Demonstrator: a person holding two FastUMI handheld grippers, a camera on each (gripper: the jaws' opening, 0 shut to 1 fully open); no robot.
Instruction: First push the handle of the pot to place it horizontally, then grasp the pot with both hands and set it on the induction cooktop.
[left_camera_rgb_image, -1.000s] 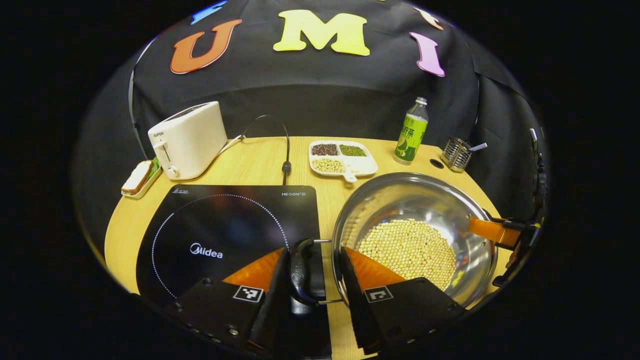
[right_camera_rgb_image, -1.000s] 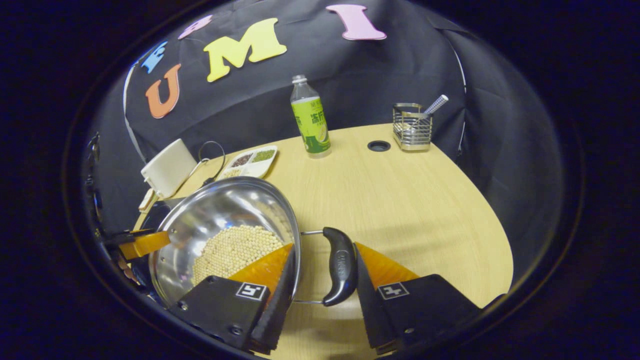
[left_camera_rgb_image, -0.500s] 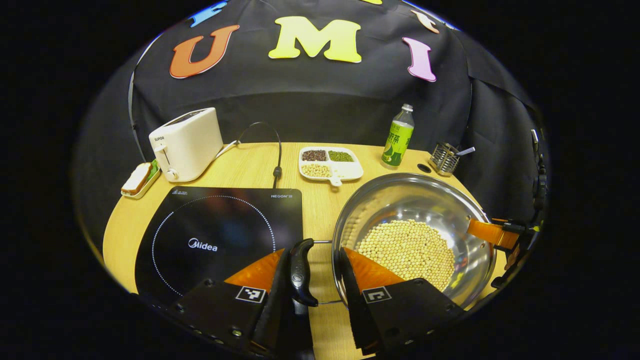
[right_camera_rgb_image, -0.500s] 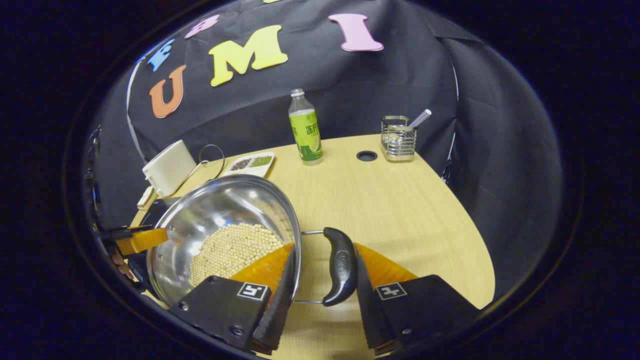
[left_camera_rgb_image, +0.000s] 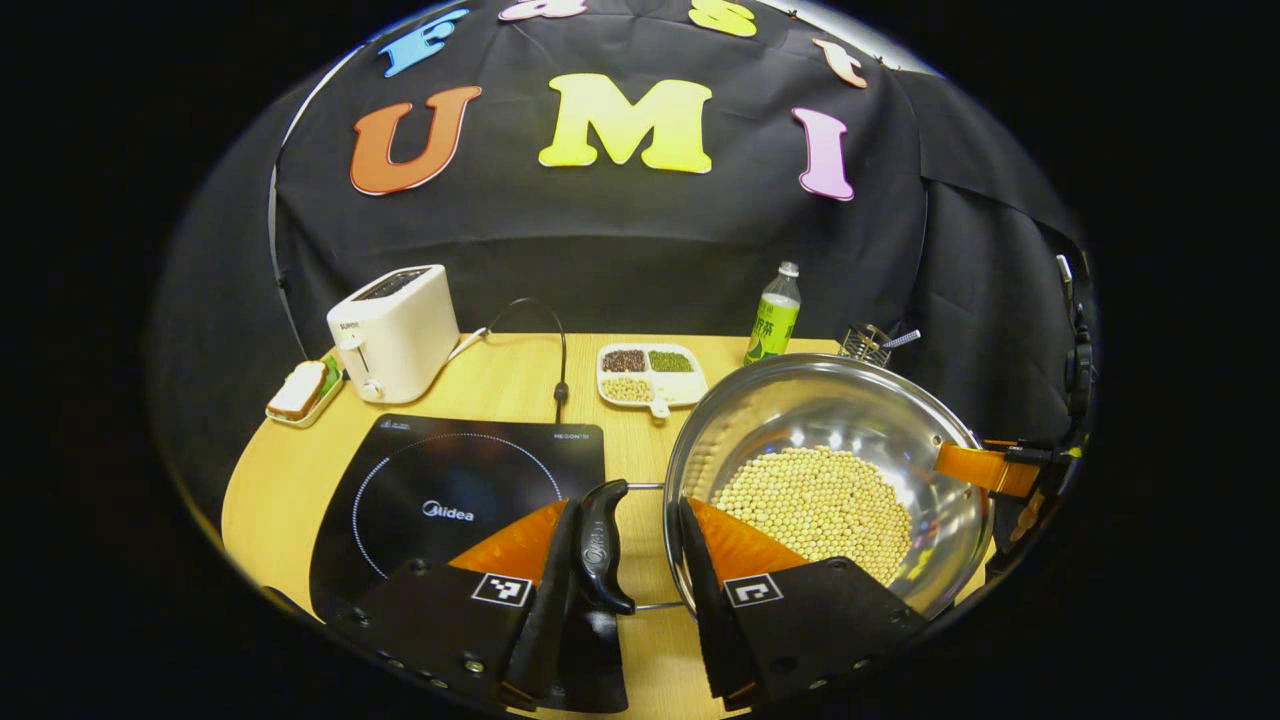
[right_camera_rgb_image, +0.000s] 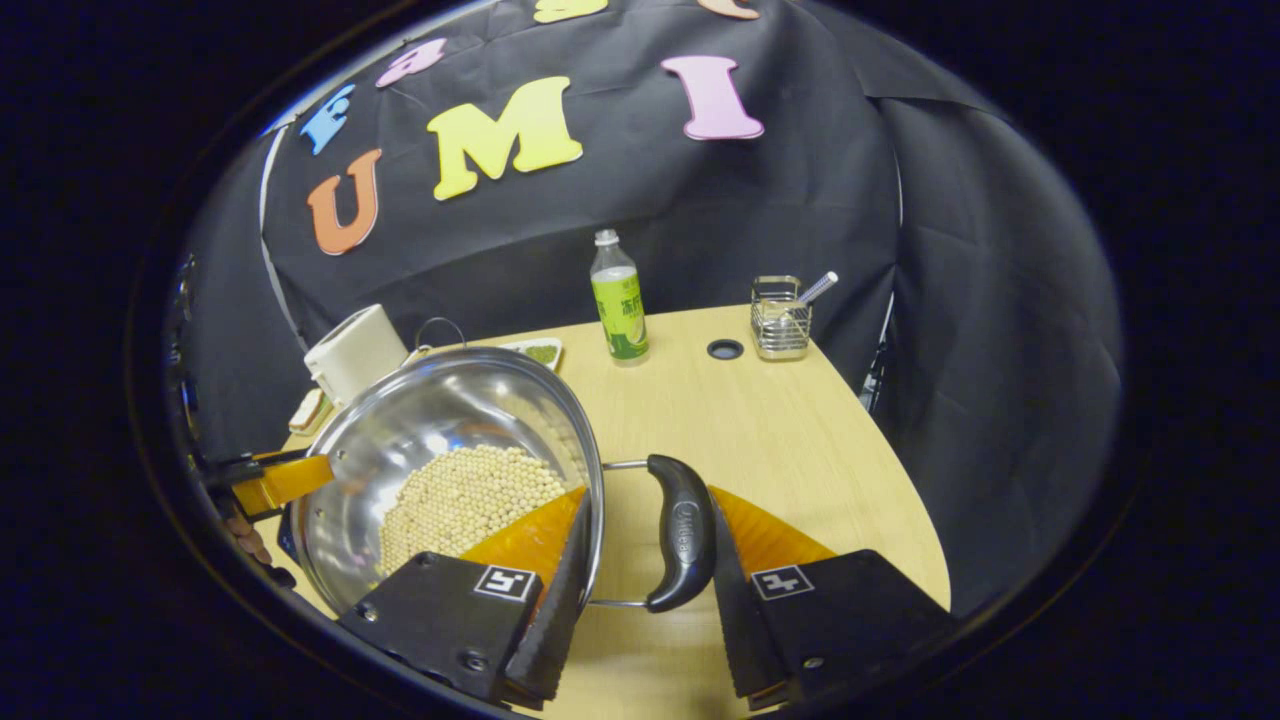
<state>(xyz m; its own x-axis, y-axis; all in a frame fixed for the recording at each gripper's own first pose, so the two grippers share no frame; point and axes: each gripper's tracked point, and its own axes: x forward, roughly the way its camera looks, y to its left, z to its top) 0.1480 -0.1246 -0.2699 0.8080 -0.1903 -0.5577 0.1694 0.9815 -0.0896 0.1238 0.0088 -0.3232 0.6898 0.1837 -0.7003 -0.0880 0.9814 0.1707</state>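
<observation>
The left gripper (left_camera_rgb_image: 628, 560) and the right gripper (right_camera_rgb_image: 640, 560) each hold the pot (left_camera_rgb_image: 850, 420) by one side handle, one finger inside the rim, just right of the induction cooktop (left_camera_rgb_image: 450, 490).

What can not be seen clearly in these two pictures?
- Under the pot: its wall hides whether it rests on the table, both views.
- Tray: mostly behind the pot rim, right gripper view.
- Rack: its base behind the pot rim, left gripper view.
- Cooktop: near corner under the left tongs.
</observation>
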